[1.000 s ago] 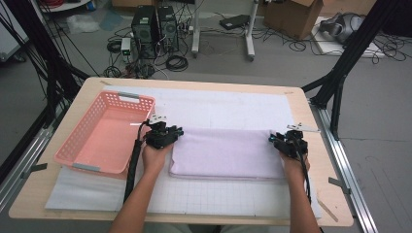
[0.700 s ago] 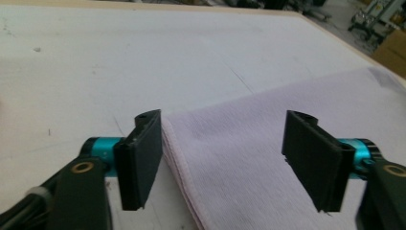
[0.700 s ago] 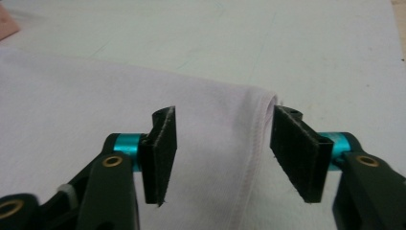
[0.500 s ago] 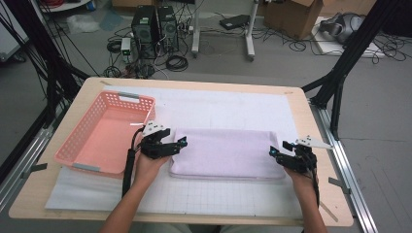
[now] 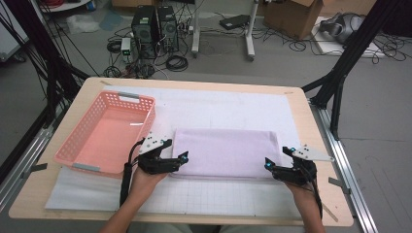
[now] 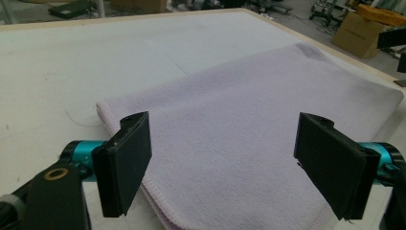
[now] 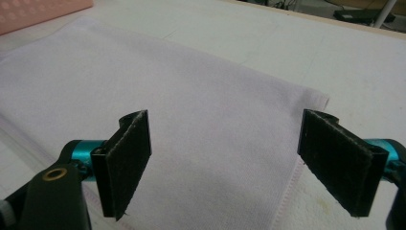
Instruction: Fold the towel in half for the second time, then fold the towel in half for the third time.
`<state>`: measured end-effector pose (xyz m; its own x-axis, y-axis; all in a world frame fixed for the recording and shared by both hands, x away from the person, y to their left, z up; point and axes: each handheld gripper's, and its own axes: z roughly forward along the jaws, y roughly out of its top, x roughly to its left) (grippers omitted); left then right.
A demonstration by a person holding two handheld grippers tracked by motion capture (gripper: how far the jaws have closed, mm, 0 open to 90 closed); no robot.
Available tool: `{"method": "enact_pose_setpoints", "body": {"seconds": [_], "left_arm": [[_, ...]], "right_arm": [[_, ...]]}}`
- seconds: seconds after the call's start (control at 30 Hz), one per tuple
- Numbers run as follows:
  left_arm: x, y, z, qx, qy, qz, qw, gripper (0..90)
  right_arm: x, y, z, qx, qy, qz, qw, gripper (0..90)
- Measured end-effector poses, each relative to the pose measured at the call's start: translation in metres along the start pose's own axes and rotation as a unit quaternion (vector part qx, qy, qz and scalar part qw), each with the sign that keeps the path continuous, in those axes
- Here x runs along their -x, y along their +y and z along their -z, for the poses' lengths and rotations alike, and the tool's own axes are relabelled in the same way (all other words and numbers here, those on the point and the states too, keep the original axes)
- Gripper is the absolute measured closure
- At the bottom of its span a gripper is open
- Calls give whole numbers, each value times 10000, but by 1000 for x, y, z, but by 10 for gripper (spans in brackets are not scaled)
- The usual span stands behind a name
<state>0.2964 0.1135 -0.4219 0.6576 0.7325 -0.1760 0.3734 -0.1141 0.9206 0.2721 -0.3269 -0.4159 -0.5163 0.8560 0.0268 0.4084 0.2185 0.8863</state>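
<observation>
A folded lilac towel (image 5: 224, 153) lies flat on the desk (image 5: 320, 204). The left claw (image 5: 180, 160) and right claw (image 5: 268, 167) have just been opening, empty, at its near corners. Soft and limp, it looks best pinched at those corners.

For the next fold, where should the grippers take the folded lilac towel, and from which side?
Probably at the two near corners of the towel, left gripper and right gripper each coming in from its short end. It lies flat, so only the layered hem edges offer something to pinch, and both grippers already sit open there.
</observation>
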Motion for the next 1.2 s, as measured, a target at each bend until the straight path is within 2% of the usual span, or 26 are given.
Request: {"method": "enact_pose_setpoints", "body": {"seconds": [0.03, 0.07, 0.13, 0.2, 0.27, 0.33, 0.43, 0.6, 0.8, 0.9, 1.13, 1.2], "left_arm": [[1, -1, 0, -7, 15, -53, 10000, 210], [2, -1, 1, -1, 33, -55, 10000, 210], [3, -3, 3, 36, -1, -36, 10000, 209], [6, -5, 5, 2, 16, -130, 9999, 208], [9, -8, 7, -13, 38, -138, 9999, 208], [11, -11, 7, -40, 65, -145, 9999, 211], [13, -12, 8, -9, 59, -111, 9999, 217], [11, -13, 8, 9, 41, -89, 10000, 215], [7, -13, 14, 53, 147, -67, 9999, 213], [7, -13, 15, 72, 130, -57, 9999, 214], [4, -15, 13, 17, 163, -67, 9998, 214], [3, -15, 13, -62, 140, -9, 9999, 214]], "right_arm": [[1, -1, 0, 37, -7, -29, 10000, 177], [2, -3, 1, 34, 2, -133, 9999, 175], [1, -5, 1, 67, -59, -172, 9998, 169], [-1, -7, 0, -21, -90, -58, 9999, 169], [-2, -8, -1, -108, -100, 34, 9999, 168], [-1, -8, -1, -105, 14, -33, 9999, 168], [1, -6, 0, -40, -13, -102, 9999, 168], [3, -5, 3, 56, -50, -140, 9999, 167], [5, -5, 3, 59, -95, -185, 9998, 168], [3, -5, 2, 34, -73, -169, 9998, 168], [4, -4, 1, 57, -83, -167, 9998, 168], [3, -4, 1, 46, -74, -179, 9998, 168]]}}
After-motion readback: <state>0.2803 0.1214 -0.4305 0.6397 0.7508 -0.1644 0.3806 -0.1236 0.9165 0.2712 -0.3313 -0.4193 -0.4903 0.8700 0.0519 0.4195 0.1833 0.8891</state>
